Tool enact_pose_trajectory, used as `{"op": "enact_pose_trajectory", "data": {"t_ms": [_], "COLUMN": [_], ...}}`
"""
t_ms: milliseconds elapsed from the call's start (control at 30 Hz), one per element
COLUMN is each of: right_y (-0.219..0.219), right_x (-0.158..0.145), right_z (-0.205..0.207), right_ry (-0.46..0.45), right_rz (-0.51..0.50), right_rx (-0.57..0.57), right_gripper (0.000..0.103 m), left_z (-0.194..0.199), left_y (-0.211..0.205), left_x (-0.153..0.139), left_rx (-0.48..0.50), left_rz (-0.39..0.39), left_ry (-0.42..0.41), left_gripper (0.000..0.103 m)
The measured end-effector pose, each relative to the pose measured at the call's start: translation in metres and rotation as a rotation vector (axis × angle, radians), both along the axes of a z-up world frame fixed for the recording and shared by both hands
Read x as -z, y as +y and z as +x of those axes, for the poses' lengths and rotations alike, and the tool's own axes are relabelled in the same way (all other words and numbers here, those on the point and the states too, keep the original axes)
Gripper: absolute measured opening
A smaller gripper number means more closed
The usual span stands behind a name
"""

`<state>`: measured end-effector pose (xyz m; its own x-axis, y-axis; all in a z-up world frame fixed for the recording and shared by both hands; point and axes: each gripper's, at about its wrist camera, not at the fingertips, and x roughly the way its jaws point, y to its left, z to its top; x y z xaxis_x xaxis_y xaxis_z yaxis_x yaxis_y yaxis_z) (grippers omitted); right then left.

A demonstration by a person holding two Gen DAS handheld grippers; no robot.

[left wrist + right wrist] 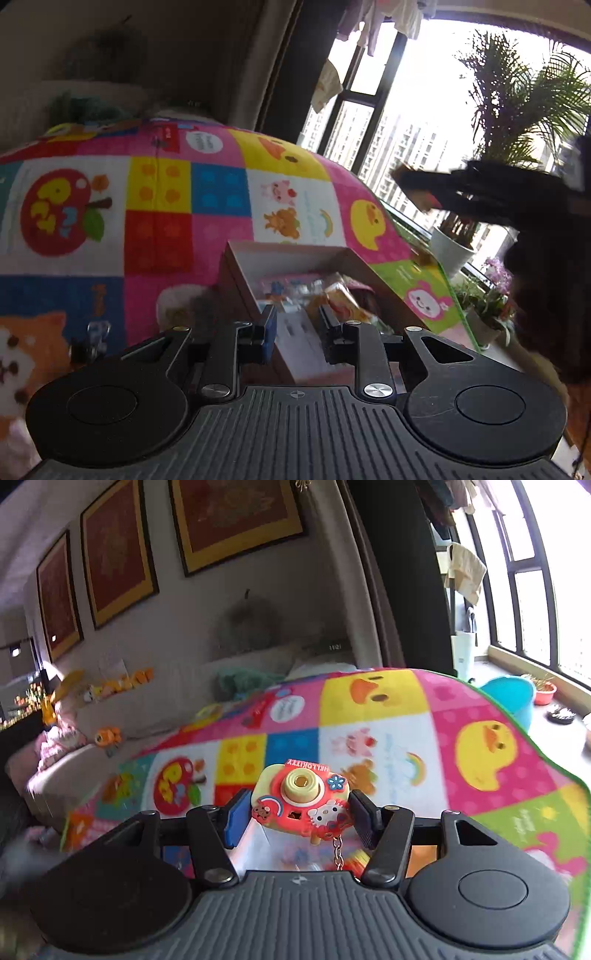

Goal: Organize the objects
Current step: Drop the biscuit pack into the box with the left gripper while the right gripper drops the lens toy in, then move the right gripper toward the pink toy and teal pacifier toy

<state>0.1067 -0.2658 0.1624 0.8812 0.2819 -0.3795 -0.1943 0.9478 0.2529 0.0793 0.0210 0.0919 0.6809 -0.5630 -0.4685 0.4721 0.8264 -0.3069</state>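
Note:
My right gripper (300,812) is shut on a red and yellow Hello Kitty toy camera (301,801) with a small chain hanging from it, held above the colourful play mat (388,746). In the left wrist view this gripper appears as a dark shape (480,188) high at the right, holding the toy. My left gripper (298,321) is open and empty, hovering over an open brown cardboard box (295,258) on the mat. The box holds several small packets and toys (332,295).
The mat (166,206) covers the floor. A small metal clip (96,332) lies on it left of my left gripper. Potted plants (454,251) stand by the window at right. A sofa with toys (110,734) and a blue tub (513,698) are beyond the mat.

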Motion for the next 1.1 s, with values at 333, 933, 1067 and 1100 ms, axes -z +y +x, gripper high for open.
{"op": "enact_pose_trajectory", "data": {"t_ms": [333, 933, 1067, 1100], "right_y": [0.046, 0.057, 0.063, 0.069], "right_x": [0.017, 0.134, 0.13, 0.128], "right_z": [0.005, -0.125, -0.127, -0.128], "right_ry": [0.064, 0.233, 0.231, 0.224], "right_rz": [-0.066, -0.212, -0.216, -0.22], "right_rx": [0.005, -0.007, -0.056, -0.085], "right_gripper": [0.068, 0.082, 0.082, 0.082], "left_z": [-0.061, 0.043, 0.016, 0.009], "left_y": [0.078, 0.074, 0.046, 0.048], "left_x": [0.024, 0.093, 0.077, 0.069], "left_rx": [-0.157, -0.325, -0.178, -0.164], "left_rz": [0.09, -0.265, -0.268, -0.268], "left_ry": [0.002, 0.33, 0.323, 0.295], "left_gripper": [0.028, 0.027, 0.027, 0.027]}}
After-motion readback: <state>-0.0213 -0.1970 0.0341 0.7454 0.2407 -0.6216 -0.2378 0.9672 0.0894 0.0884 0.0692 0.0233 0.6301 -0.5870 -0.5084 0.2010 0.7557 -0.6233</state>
